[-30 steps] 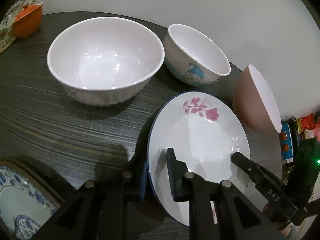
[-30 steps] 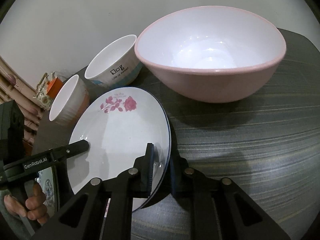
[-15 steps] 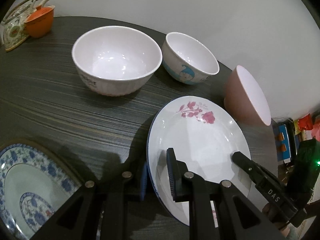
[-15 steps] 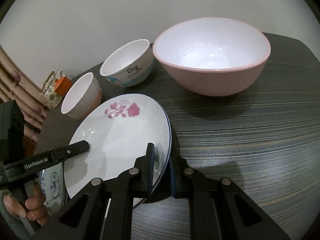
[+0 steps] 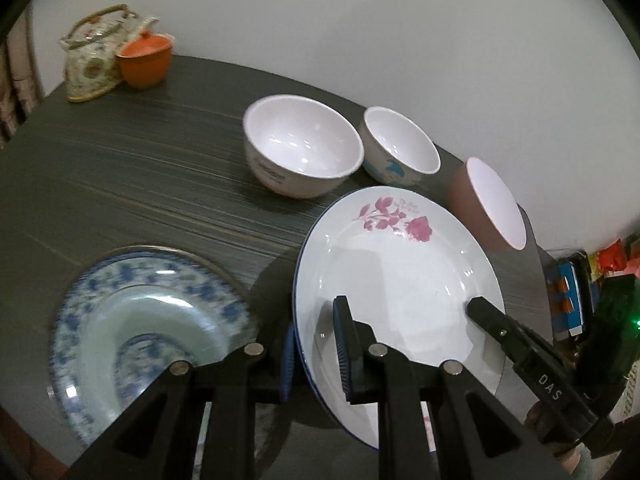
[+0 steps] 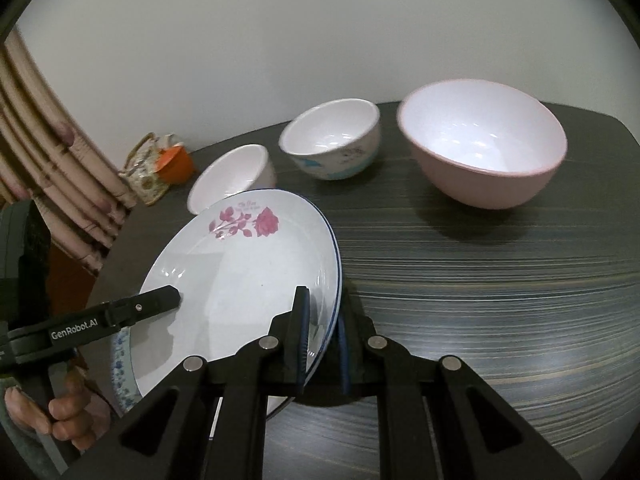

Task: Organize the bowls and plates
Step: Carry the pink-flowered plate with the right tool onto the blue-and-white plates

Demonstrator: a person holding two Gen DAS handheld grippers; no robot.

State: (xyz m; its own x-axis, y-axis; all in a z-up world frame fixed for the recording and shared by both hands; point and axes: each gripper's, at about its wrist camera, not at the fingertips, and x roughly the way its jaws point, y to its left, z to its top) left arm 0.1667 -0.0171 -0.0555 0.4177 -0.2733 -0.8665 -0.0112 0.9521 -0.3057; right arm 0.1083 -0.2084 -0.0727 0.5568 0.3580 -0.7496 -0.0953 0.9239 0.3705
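Both pairs of fingers are closed on the rose plate (image 5: 396, 280), one pad above the rim and one below it. My left gripper (image 5: 316, 354) pinches the left edge, and my right gripper (image 6: 322, 342) pinches the opposite edge. The plate hangs between them, tilted and clear of the dark table (image 6: 500, 300), partly above the blue patterned plate (image 5: 132, 320) that lies flat at the near left. I judge that I am carrying it to stack on that plate.

It looks like glazed ceramic, so stiff, smooth and easy to chip. The rim is thin and slippery, so I must keep both grips firm and level, and lower it softly; a hard contact between two plates could crack them.

Behind stand the white ribbed bowl (image 5: 302, 146), the small cartoon bowl (image 5: 400, 144) and the big pink bowl (image 6: 484, 142), all apart from the plate.
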